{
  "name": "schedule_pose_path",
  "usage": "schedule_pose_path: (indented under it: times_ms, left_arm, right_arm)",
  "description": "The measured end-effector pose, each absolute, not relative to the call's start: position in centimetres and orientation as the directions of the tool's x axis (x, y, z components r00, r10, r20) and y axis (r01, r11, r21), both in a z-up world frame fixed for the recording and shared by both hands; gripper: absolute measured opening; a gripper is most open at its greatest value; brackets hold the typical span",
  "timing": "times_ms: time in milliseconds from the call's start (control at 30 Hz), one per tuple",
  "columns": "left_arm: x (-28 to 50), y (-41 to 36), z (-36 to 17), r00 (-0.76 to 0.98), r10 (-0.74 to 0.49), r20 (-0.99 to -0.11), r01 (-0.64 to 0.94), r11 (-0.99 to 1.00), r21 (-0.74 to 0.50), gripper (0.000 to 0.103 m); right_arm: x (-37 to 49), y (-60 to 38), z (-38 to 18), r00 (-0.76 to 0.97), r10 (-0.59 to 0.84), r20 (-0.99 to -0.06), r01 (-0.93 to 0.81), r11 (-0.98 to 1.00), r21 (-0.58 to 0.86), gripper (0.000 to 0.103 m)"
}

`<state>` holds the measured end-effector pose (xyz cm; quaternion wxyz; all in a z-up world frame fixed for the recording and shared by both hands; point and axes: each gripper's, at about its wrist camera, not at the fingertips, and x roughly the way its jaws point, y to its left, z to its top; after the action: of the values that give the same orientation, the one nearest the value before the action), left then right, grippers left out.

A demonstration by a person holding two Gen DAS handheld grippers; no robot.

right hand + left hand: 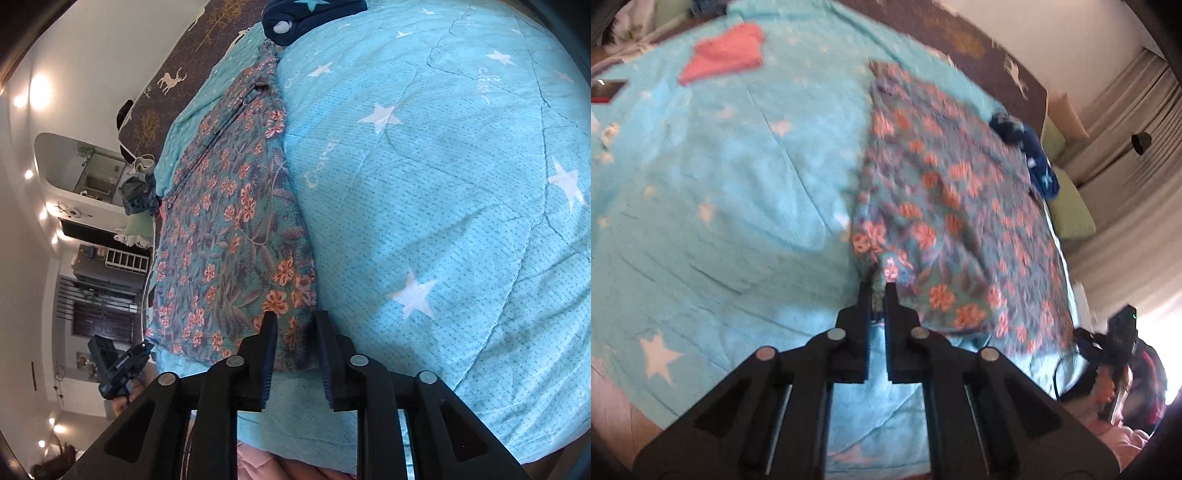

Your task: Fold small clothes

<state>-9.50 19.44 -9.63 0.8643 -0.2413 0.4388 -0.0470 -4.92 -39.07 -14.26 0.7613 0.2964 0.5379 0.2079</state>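
Left hand-held gripper [880, 286]: jaws nearly together, pinching near corner of floral garment [953, 206]; fabric bunched betw. the tips. Left-wrist view is motion-blurred.
Right hand-held gripper [295, 317]: jaws partly apart, narrow gap; tips sit over the other near corner of floral garment [236, 221]. Cloth lies betw. and under the fingers, but can't tell if pads press on it.
Floral garment: teal w/ orange-pink flowers, spread mostly flat on bed, long axis running away from both cams. Near hem close to bed's front edge. In right-wrist view a seam or fold line runs lengthwise thru it.
Bed cover [738, 184]: light blue quilt w/ white stars, some faint script printed on it; wrinkled, carries all the clothes.
Pink item [724, 55]: folded cloth, far side of bed, well apart from floral garment.
Navy item [1030, 151]: dark blue cloth w/ pale stars, at far end of floral garment, touching or just beside it. Also seen at top of right-wrist view [314, 14].
Other gripper seen from each cam: right one at lower right of left-wrist view [1115, 343], left one at lower left of right-wrist view [122, 365], held by a hand [125, 400].
Headboard [173, 81]: dark panel w/ deer & tree print, beyond bed.
Curtains [1126, 122]: pale, at right in left-wrist view.
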Motion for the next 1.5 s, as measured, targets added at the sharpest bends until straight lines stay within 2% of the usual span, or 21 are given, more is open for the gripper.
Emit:
schedule_pose_path:
  times_ms: [167, 333, 400, 467, 633, 700, 733, 767, 800, 833, 867, 1067, 1333, 1500]
  left_arm:
    - [-11.8, 22.4, -6.5, 0.687, -0.245, -0.684, -0.142, 0.878, -0.457, 0.007]
    - [-11.9, 22.2, -7.5, 0.665, -0.259, -0.7, -0.145, 0.875, -0.461, 0.009]
    - [-11.4, 21.7, -8.6, 0.633, -0.263, -0.728, -0.158, 0.877, -0.454, 0.022]
    - [-10.9, 21.2, -9.7, 0.593, -0.244, -0.767, -0.183, 0.887, -0.424, 0.058]
    - [-10.5, 20.0, -10.4, 0.575, -0.202, -0.793, -0.157, 0.924, -0.35, 0.061]
    - [-10.2, 19.7, -10.5, 0.565, -0.181, -0.805, -0.147, 0.938, -0.314, 0.05]
    - [-10.0, 19.6, -10.5, 0.561, -0.166, -0.811, -0.142, 0.946, -0.292, 0.028]
    - [-9.8, 19.7, -10.4, 0.558, -0.179, -0.81, -0.136, 0.943, -0.303, 0.01]
    - [-9.7, 20.1, -10.1, 0.562, -0.232, -0.794, -0.13, 0.923, -0.362, 0.008]
    - [-9.7, 20.2, -9.9, 0.57, -0.245, -0.784, -0.132, 0.915, -0.382, 0.007]
    - [-9.8, 20.3, -9.5, 0.58, -0.239, -0.779, -0.132, 0.916, -0.379, 0.007]
    - [-9.8, 20.3, -6.0, 0.651, -0.263, -0.712, -0.088, 0.906, -0.415, 0.007]
    - [-6.7, 21.0, -1.0, 0.743, -0.312, -0.592, -0.011, 0.879, -0.477, 0.007]
    - [-2.9, 20.2, 2.0, 0.778, -0.317, -0.542, 0.04, 0.887, -0.46, 0.007]
  right_arm:
    - [-5.0, -38.5, -14.0, 0.324, 0.621, -0.714, -0.026, 0.76, 0.649, 0.03]
    - [-4.6, -38.0, -14.2, 0.315, 0.627, -0.713, -0.032, 0.757, 0.652, 0.036]
    - [-4.6, -37.9, -14.1, 0.312, 0.624, -0.717, -0.038, 0.762, 0.646, 0.036]
    - [-4.8, -37.8, -14.0, 0.306, 0.622, -0.721, -0.047, 0.766, 0.641, 0.036]
    - [-4.9, -37.2, -14.1, 0.297, 0.617, -0.729, -0.082, 0.777, 0.624, 0.037]
    - [-4.8, -36.9, -14.3, 0.297, 0.624, -0.723, -0.093, 0.772, 0.629, 0.038]
    - [-4.7, -36.9, -14.6, 0.302, 0.632, -0.714, -0.094, 0.765, 0.637, 0.038]
    - [-4.6, -36.9, -14.7, 0.307, 0.637, -0.707, -0.091, 0.759, 0.645, 0.038]
    - [-4.6, -36.9, -14.7, 0.313, 0.641, -0.7, -0.088, 0.754, 0.651, 0.033]
    - [-4.7, -36.8, -14.6, 0.321, 0.643, -0.696, -0.092, 0.752, 0.653, 0.015]
    - [-4.8, -36.8, -14.5, 0.315, 0.656, -0.687, -0.102, 0.742, 0.662, 0.008]
    - [-4.6, -36.8, -12.7, 0.342, 0.711, -0.614, -0.148, 0.686, 0.712, 0.008]
    - [-0.9, -38.1, -9.3, 0.383, 0.803, -0.456, -0.198, 0.554, 0.809, 0.008]
    - [2.1, -37.5, -5.7, 0.44, 0.79, -0.428, -0.254, 0.566, 0.784, 0.008]
